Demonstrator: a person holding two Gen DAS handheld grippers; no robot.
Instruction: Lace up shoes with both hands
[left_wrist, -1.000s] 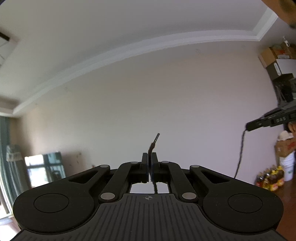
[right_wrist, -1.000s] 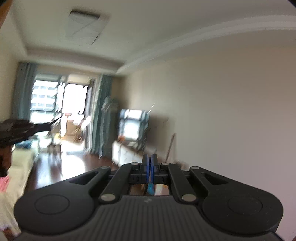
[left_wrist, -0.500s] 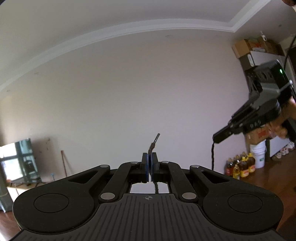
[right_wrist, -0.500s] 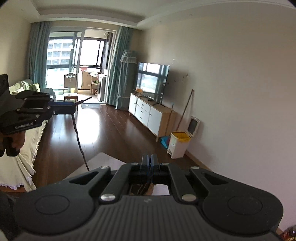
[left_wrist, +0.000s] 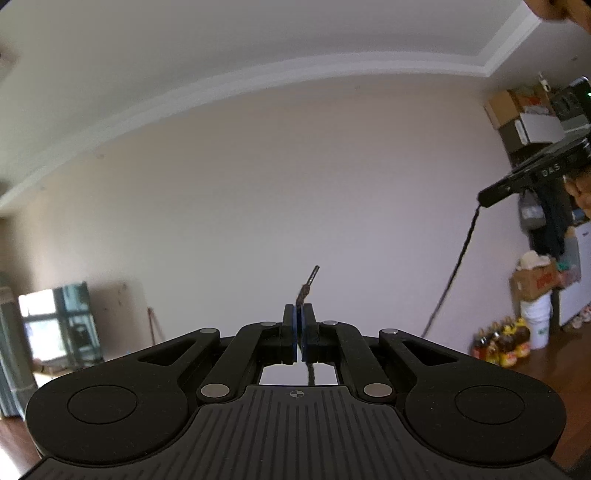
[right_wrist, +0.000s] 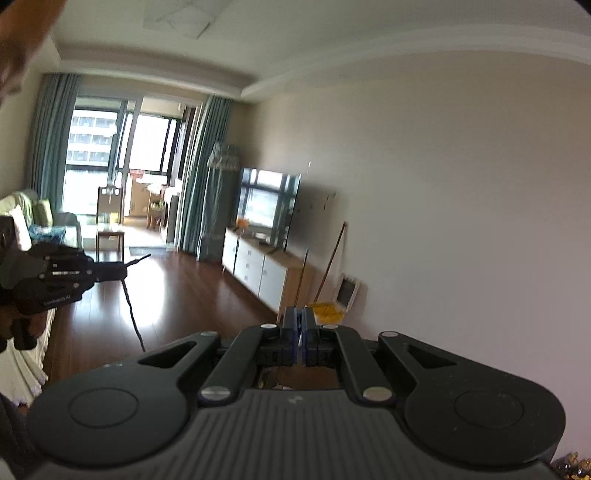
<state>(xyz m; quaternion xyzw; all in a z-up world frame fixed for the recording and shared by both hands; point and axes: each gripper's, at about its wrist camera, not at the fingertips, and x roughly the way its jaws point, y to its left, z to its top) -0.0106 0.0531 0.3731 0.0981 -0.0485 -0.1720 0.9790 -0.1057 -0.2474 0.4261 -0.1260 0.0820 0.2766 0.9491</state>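
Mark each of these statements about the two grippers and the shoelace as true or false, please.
1. The left gripper is shut on a shoelace end. True.
2. The right gripper is open and empty. False: it is shut, and a lace hangs from it.
3. A shoe shows in both views. False: none is visible.
4. A television stands on a white cabinet. True.

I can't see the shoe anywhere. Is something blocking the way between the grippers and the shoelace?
No. The left gripper is already shut on one end of the shoelace, its tip poking out. The right gripper pinches the other end, which hangs down. Nothing visible gets between them. The shoe is out of view.
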